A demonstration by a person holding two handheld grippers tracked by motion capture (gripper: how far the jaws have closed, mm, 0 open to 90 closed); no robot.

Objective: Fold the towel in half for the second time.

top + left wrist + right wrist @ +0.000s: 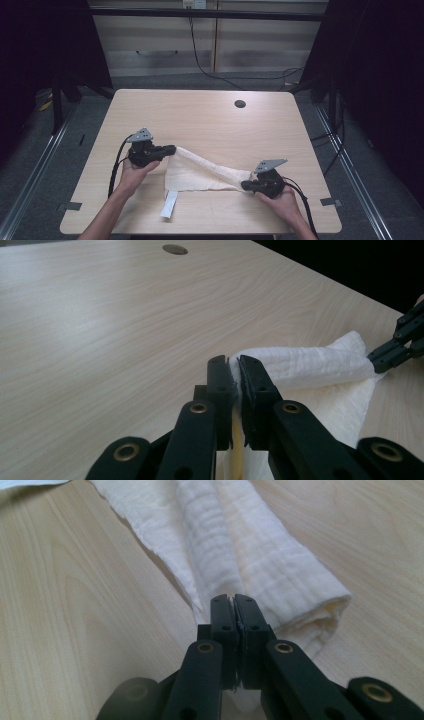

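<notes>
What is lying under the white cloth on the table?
Under the white cloth only the wooden table shows, and a white strip sticks out below. Anything beneath its folds is covered.

Cream-white waffle-textured cloth (200,172), pale wood-grain table (210,117), black claws, grey top plates

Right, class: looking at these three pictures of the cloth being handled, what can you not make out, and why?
- Cloth edge inside the left claw: left gripper view, covered by the shut jaws.
- Cloth corner inside the right claw: right gripper view, covered by the jaws.
- White tag at the cloth's near edge: high view, too small to read.
- Table under the cloth: covered.
</notes>
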